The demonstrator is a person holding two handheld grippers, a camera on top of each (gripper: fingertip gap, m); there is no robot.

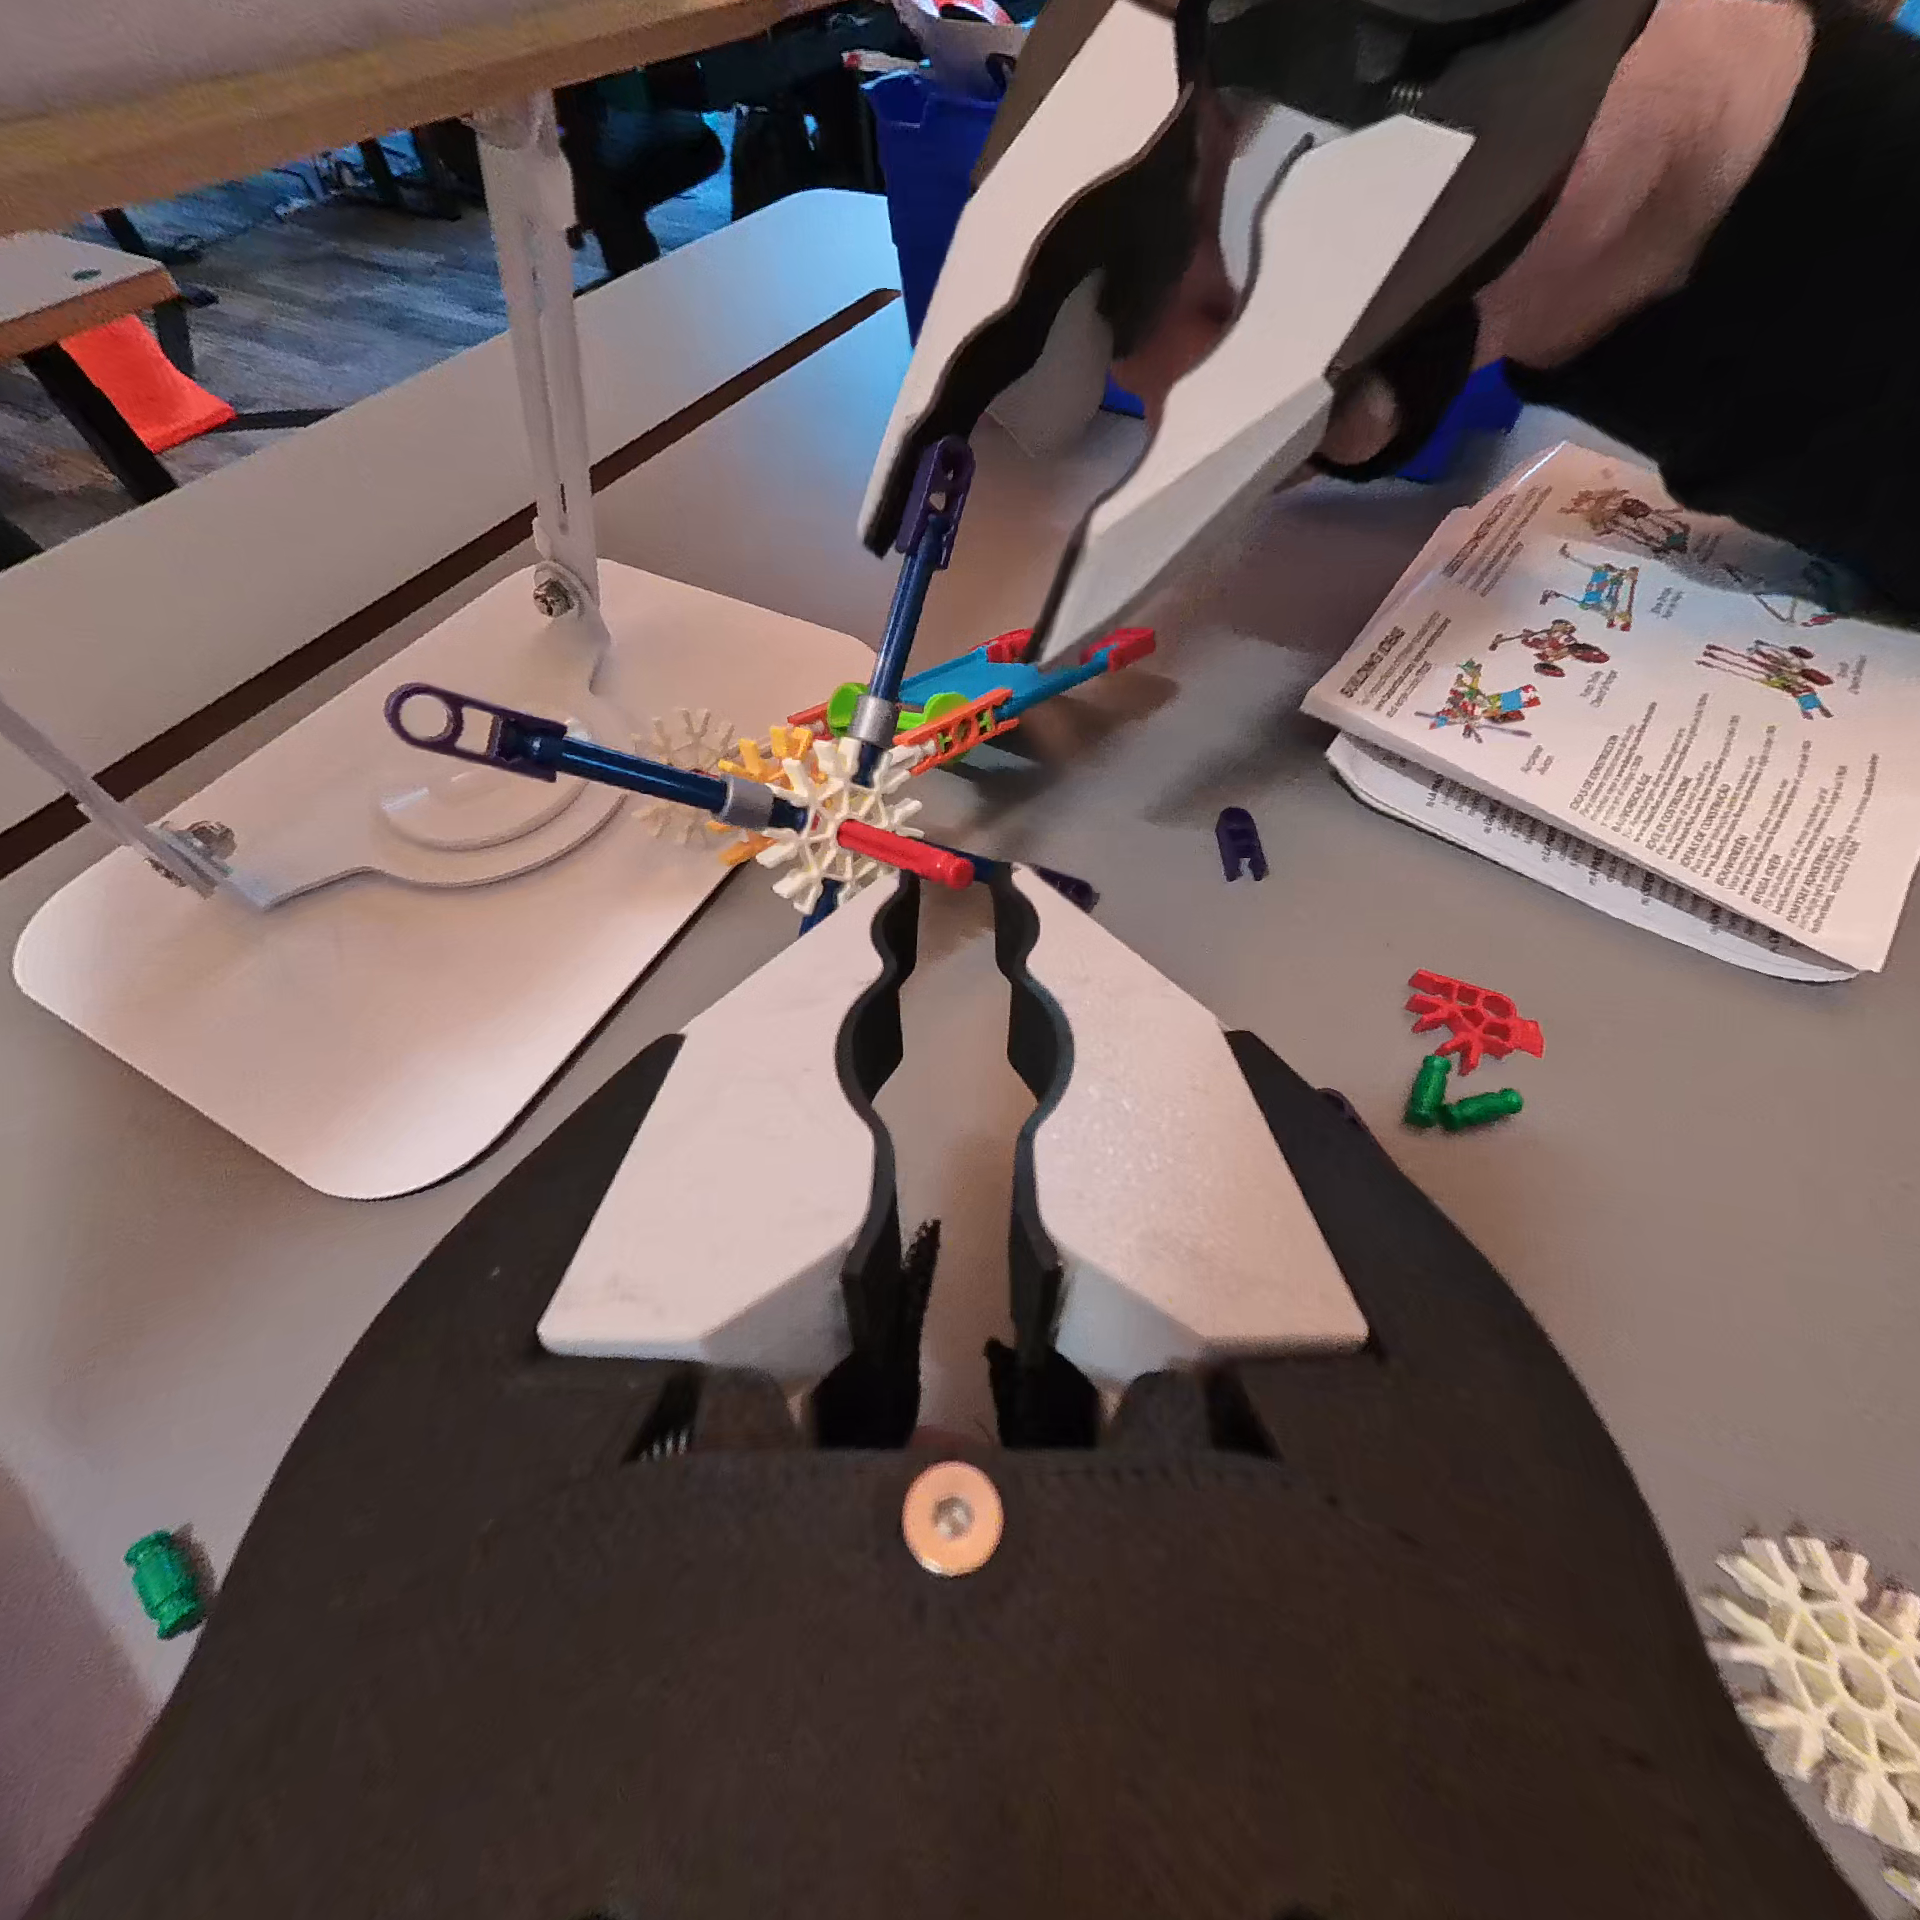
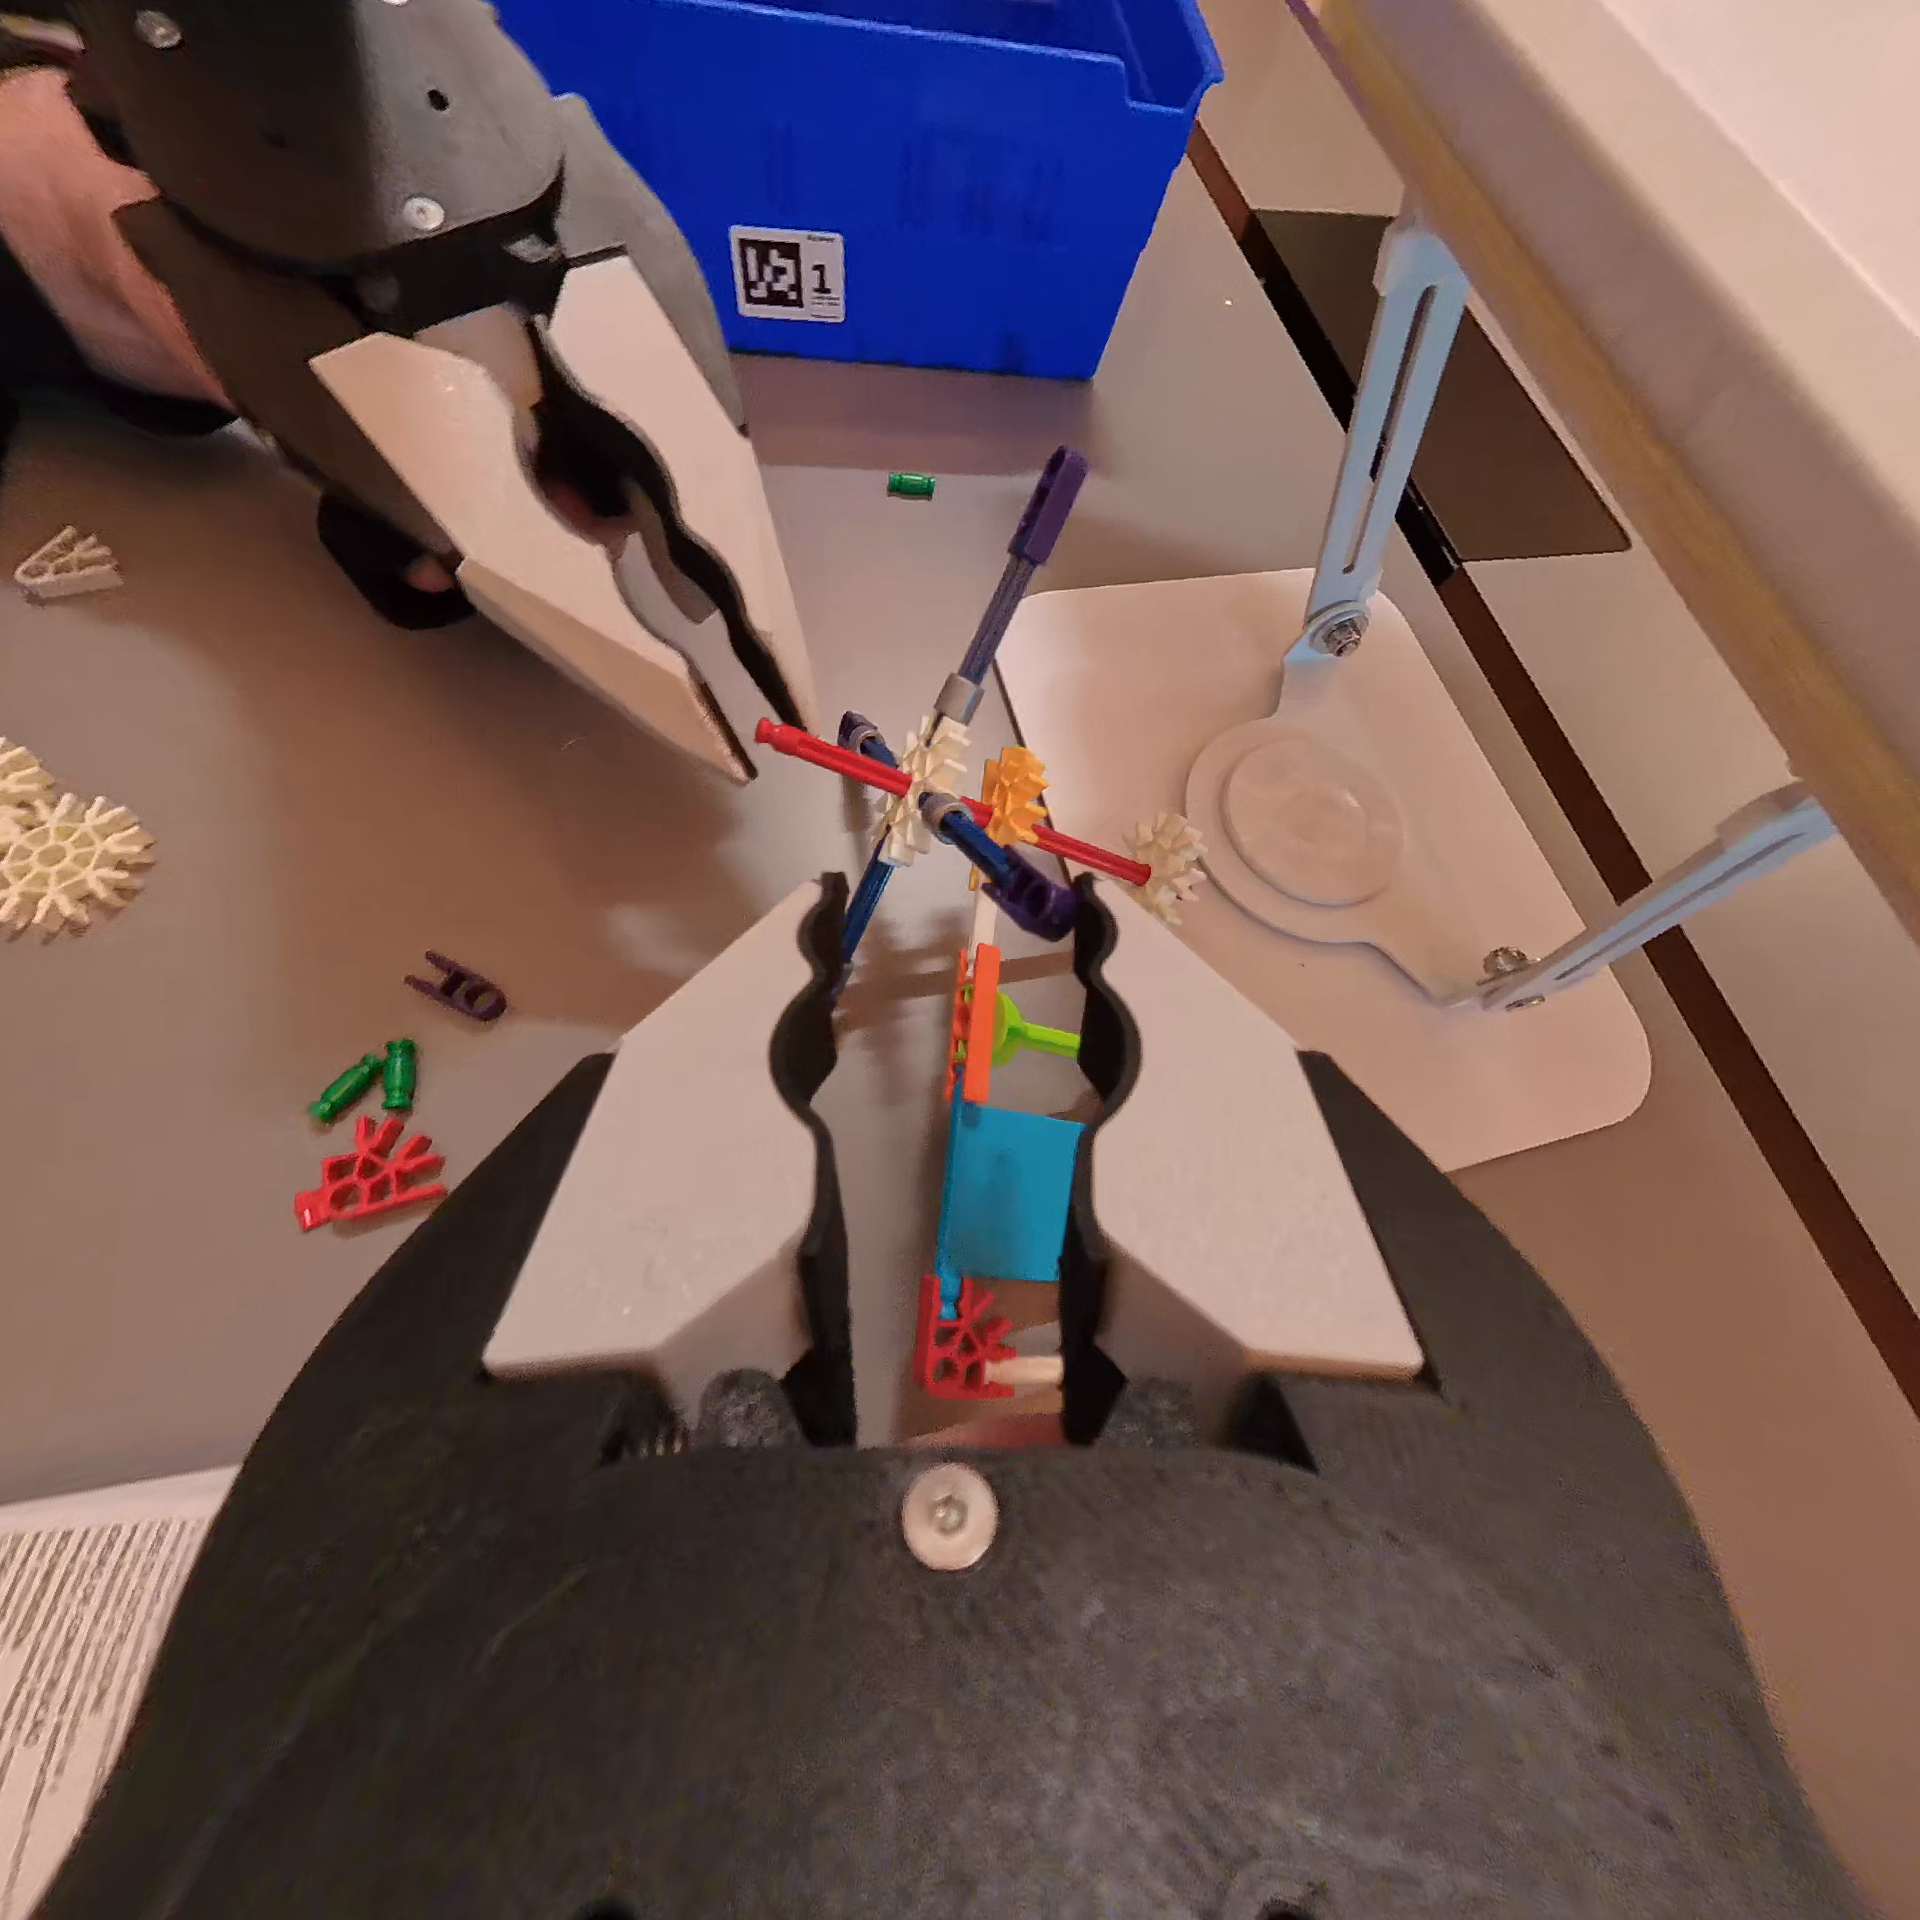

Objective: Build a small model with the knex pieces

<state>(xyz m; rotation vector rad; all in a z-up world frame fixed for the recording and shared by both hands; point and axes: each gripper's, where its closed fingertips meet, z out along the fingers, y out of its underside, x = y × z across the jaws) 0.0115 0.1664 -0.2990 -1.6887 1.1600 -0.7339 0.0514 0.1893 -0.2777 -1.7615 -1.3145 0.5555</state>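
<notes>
**Inspector:** Largest items first?

**Clerk:** Grey table (image 1: 1558, 1351) under everything. At its far side, blue bin (image 2: 935, 156) bearing a black-and-white sticker. Beside that, white base plate (image 1: 343, 1039) with slotted metal struts bolted on. At the right of the left wrist view, printed booklet (image 1: 1662, 727), lying flat.

**Inspector:** Claws?

**Clerk:** Right claw (image 2: 956, 894): fingers clearly apart, straddling the toy model (image 1: 842, 810). Blue panel (image 2: 1008, 1195) of the toy lies between the fingers, against the right-hand pad, with a gap on the other side. Seen from the left wrist view, right claw (image 1: 966, 592) hangs over the toy, one tip at the purple cap of an upright blue rod. Left claw (image 1: 951, 888): narrow gap at the tips, end of the red rod (image 1: 904, 854) right between them. Cannot tell whether pinched or merely close.

**Inspector:** Position of the toy?

**Clerk:** On the table at the plate's edge, between the two claws. White snowflake hub at the centre, blue rods fanning out.

**Inspector:** Loose bits?

**Clerk:** White snowflake pieces (image 2: 62, 862) near the table's edge. Red bracket (image 1: 1475, 1018) touching two green pegs (image 1: 1465, 1101). Purple clip (image 1: 1242, 842) nearer the toy. One more green peg (image 1: 161, 1584) well apart, alone.
</notes>
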